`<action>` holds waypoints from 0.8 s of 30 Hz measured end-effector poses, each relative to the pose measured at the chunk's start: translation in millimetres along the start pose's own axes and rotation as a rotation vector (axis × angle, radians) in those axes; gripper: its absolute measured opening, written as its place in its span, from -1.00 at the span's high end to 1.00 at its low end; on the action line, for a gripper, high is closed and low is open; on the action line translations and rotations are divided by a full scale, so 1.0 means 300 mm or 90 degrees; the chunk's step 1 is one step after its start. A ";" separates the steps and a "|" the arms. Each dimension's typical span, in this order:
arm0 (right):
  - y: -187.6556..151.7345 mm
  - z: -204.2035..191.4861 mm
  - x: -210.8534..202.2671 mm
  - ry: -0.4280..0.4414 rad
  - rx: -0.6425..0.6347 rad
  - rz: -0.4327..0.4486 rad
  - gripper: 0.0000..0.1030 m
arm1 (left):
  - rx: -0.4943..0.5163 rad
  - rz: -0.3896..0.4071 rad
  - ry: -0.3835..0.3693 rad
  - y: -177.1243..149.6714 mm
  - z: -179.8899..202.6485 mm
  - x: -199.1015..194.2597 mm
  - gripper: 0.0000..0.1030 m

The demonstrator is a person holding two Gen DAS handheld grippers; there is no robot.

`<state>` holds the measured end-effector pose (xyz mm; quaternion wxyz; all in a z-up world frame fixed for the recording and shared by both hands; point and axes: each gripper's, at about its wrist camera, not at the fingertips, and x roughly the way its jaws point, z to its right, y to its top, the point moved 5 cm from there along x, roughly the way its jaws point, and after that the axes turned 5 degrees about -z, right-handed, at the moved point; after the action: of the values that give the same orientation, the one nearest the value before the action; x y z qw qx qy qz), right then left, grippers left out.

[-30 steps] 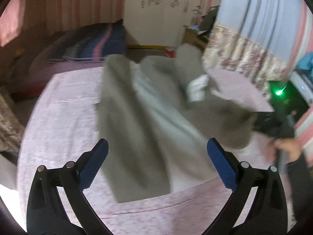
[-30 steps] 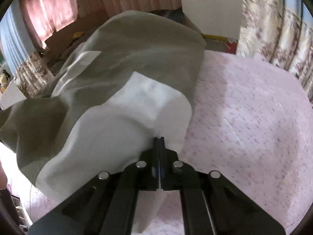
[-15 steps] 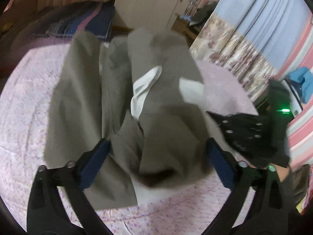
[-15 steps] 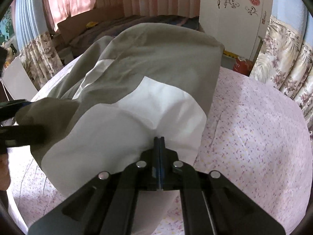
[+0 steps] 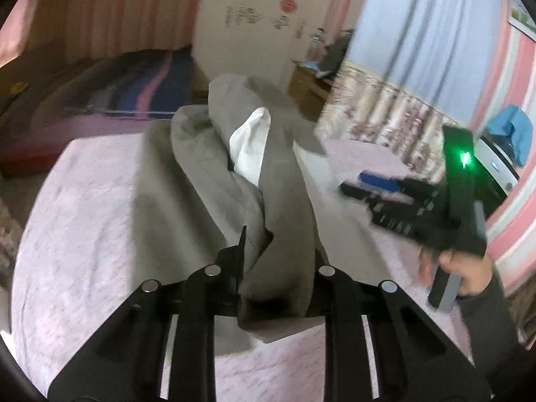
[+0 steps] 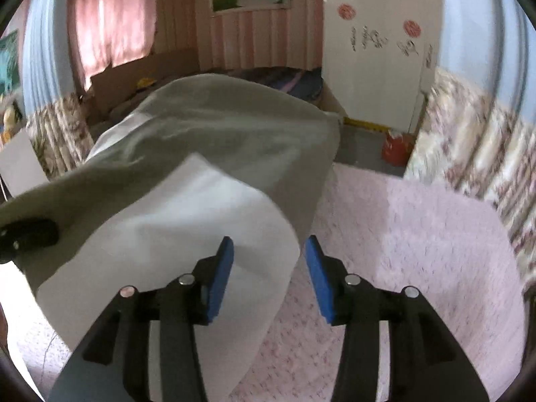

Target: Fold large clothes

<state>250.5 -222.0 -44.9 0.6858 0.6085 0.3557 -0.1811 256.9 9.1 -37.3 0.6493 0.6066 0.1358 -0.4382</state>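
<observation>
A large grey garment with a white lining lies bunched on a pink bedspread. My left gripper is shut on a thick fold of the grey cloth at its near end. In the right wrist view the same garment is draped with its white lining facing me. My right gripper is open, its blue pads either side of the lining's edge, gripping nothing. It also shows in the left wrist view, off to the right of the garment.
The pink bedspread extends to the right of the garment. A striped blanket lies on a bed behind. A floral curtain hangs at right, a red bucket stands on the floor beyond, and a white door is at the back.
My left gripper has closed on the grey cloth. My right gripper has opened and let go of the white lining, and has moved away to the right of the garment.
</observation>
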 end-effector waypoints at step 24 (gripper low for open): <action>-0.015 -0.151 0.232 -0.031 -0.148 -0.108 0.14 | 0.019 -0.099 0.164 -0.218 -0.239 0.224 0.07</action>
<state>282.7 -166.4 -97.6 0.7422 0.4884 0.4077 -0.2106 273.5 54.6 -144.9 0.5816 0.6551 0.2577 -0.4076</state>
